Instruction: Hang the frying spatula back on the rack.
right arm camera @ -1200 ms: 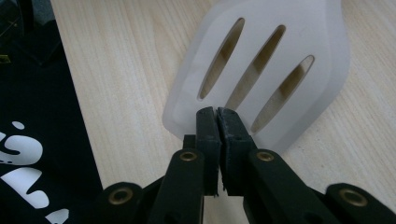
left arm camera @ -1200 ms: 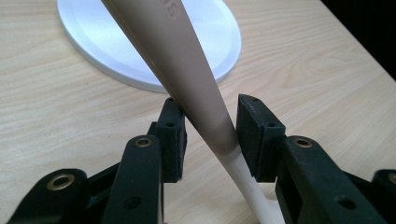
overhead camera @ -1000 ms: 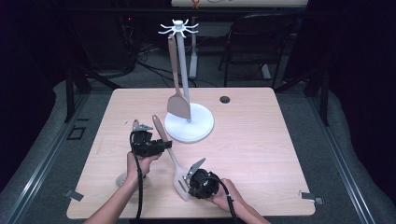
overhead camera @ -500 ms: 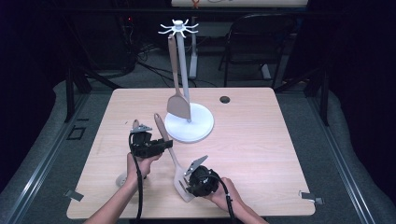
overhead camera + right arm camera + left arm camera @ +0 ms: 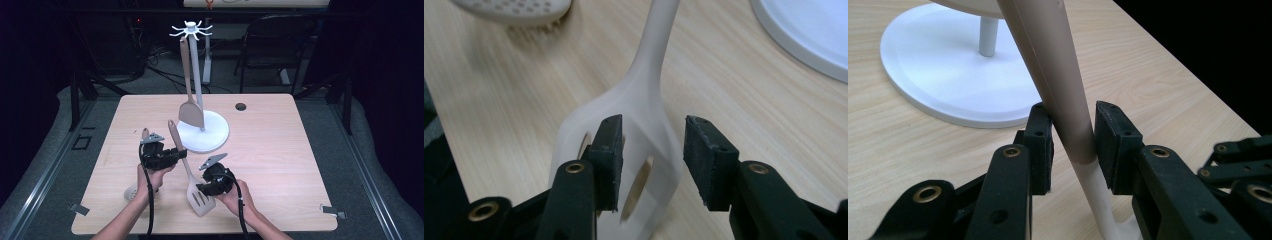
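The slotted spatula [image 5: 189,170] lies slanted on the tabletop [image 5: 280,150], its handle clamped between the jaws of the left gripper [image 5: 176,156] and its pale blade under the right gripper [image 5: 200,186], whose jaws have just been opening and now stand apart above the blade, gripping nothing. The left gripper view shows both pads pressed on the tan handle near the white stand base [image 5: 948,75] — the right gripper view shows the slots and a perforated spoon [image 5: 514,10] beyond. The high view adds a second spatula [image 5: 190,105] hanging on the stand.
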`<control>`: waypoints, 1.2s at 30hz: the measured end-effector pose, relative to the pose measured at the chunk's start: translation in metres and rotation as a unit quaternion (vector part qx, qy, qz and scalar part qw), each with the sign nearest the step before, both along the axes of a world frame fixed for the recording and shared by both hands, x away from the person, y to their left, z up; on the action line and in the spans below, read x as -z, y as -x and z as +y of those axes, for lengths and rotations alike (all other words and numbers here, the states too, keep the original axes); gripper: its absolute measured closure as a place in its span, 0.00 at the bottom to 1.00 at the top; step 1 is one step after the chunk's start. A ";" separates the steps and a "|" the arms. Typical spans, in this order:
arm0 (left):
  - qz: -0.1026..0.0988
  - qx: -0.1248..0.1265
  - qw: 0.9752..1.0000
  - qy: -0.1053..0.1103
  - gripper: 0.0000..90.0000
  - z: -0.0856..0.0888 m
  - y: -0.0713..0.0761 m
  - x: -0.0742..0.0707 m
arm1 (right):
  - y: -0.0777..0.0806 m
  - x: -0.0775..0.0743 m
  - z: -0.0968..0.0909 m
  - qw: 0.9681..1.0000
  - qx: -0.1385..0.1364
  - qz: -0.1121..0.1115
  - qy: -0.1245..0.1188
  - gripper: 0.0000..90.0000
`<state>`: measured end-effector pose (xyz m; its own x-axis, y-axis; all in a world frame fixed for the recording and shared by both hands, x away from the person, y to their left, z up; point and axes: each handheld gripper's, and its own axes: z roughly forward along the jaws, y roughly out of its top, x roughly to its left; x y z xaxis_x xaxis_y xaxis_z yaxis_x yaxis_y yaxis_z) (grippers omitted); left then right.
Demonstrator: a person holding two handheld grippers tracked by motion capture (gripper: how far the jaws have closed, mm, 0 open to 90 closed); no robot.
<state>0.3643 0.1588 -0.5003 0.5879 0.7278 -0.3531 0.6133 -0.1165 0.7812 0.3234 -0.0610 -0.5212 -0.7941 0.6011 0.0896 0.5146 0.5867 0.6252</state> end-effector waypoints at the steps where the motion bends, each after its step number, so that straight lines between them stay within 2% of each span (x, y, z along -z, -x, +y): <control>1: -0.001 0.000 1.000 0.000 0.78 0.000 0.000 0.000 | -0.002 0.000 0.002 1.000 0.008 -0.003 -0.008 0.65; 7: -0.004 0.004 1.000 0.004 0.78 -0.002 0.001 -0.001 | -0.014 -0.004 0.016 1.000 0.012 -0.006 -0.016 0.64; 10: -0.007 0.006 1.000 0.004 0.78 -0.002 0.001 -0.002 | -0.017 -0.005 0.023 1.000 0.007 -0.005 -0.010 0.65; 15: -0.008 0.010 1.000 0.010 0.78 -0.002 0.002 -0.002 | -0.021 -0.005 0.031 1.000 -0.003 -0.003 -0.005 0.76; 17: -0.005 0.012 1.000 0.018 0.78 0.000 0.001 -0.001 | -0.023 -0.004 0.031 1.000 -0.001 -0.001 -0.006 0.78; 22: -0.007 0.017 1.000 0.026 0.77 -0.002 0.002 0.001 | -0.025 -0.004 0.025 0.999 0.011 0.014 -0.029 0.81; 28: -0.006 0.031 0.999 0.025 0.75 -0.009 0.003 0.005 | -0.024 -0.005 0.023 0.999 0.021 0.007 -0.032 0.82; 30: -0.007 0.026 0.999 0.021 0.78 -0.010 0.004 0.006 | -0.024 -0.005 0.023 0.999 0.020 0.003 -0.035 0.82; 32: -0.005 0.026 0.999 0.026 0.80 -0.011 0.004 0.007 | -0.024 -0.006 0.022 0.999 0.020 0.004 -0.034 0.81; 36: -0.015 0.026 0.999 0.024 0.80 -0.015 0.006 0.006 | -0.023 -0.009 0.019 0.999 0.020 0.003 -0.032 0.78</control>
<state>0.3585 0.1442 -0.5059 0.6351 0.6790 -0.3682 0.5836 -0.1096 0.8046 0.3461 -0.0417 -0.5124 -0.7684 0.6260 0.1329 0.5409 0.5243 0.6577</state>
